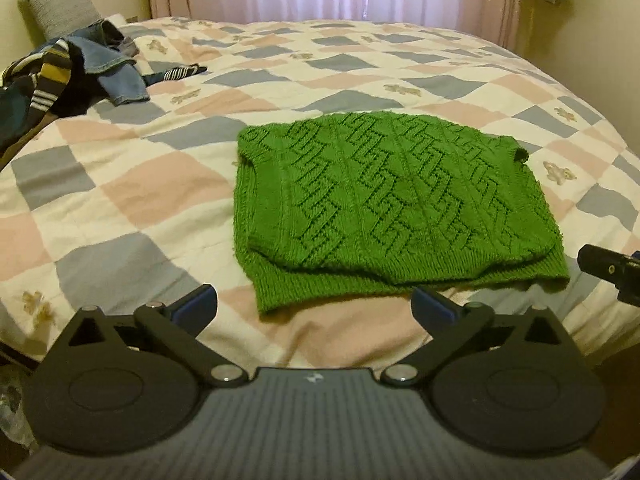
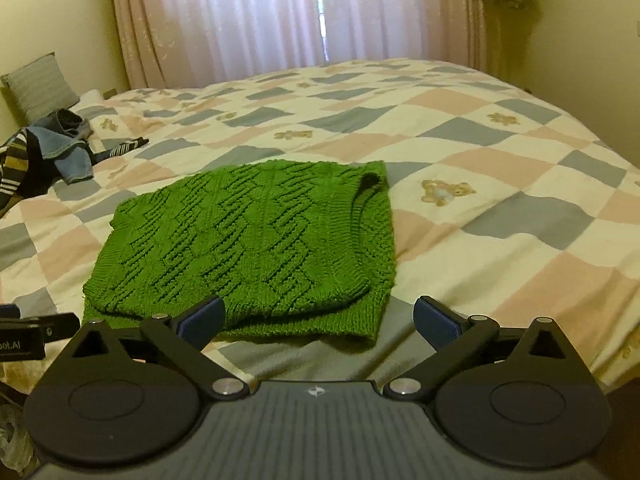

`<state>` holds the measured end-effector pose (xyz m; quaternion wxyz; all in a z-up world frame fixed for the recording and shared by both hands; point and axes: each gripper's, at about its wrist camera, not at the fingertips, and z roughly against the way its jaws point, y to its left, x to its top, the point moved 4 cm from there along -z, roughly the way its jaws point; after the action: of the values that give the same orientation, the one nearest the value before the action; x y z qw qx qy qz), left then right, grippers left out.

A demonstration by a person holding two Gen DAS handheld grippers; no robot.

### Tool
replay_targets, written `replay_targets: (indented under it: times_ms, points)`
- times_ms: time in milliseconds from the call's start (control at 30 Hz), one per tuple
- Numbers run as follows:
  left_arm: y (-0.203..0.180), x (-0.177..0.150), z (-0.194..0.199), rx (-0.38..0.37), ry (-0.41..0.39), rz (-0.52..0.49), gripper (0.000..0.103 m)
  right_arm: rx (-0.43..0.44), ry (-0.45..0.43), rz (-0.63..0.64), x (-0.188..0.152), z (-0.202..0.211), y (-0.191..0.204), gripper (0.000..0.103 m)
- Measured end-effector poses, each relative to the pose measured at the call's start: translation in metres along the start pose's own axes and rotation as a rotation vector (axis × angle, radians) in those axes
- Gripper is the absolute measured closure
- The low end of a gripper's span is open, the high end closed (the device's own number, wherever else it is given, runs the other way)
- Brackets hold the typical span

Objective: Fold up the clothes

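My left gripper [image 1: 314, 308] sits low and level, its jaws spread wide with nothing between them; the blue-padded fingertips [image 1: 198, 307] angle outward from the black linkage arms; my right gripper [image 2: 318, 320] is held the same way, jaws wide apart and gripping nothing, its fingertips [image 2: 434, 320] splayed to either side; both point forward side by side, close together, so that each shows as a dark block at the edge of the other's view; neither touches anything.

Chunky knit wool sweater [image 1: 384, 204] on soft matt cotton quilt [image 1: 120, 200].
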<state>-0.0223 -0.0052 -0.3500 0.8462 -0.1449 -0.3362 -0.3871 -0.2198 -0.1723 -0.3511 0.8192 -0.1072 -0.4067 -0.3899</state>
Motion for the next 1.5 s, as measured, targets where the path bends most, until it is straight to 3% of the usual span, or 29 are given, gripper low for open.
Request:
replay_targets:
  times_ms: [200,500,867,1000,1200,1500]
  points:
    - [0.004,-0.002,0.011,0.010,0.001,0.025,0.001,0.069,0.056,-0.127,0.000,0.002,-0.011,0.000]
    - [0.006,-0.004,0.020,0.054,0.015,-0.003,0.001,0.094,0.041,-0.108,-0.004,0.011,-0.014,0.000]
    - [0.004,-0.004,0.029,0.034,0.003,-0.005,0.001,0.061,-0.056,-0.181,-0.003,0.026,-0.026,0.000]
    - [0.004,-0.006,0.029,0.027,0.006,-0.001,0.001,0.040,-0.047,-0.138,-0.003,0.027,-0.023,0.000]
    - [0.010,-0.013,0.028,0.017,0.025,0.021,0.001,0.081,-0.025,-0.075,-0.005,0.024,-0.009,0.000]
    - [0.014,-0.019,0.014,0.003,0.070,0.052,0.001,0.045,0.008,0.027,-0.006,0.014,0.010,0.000]
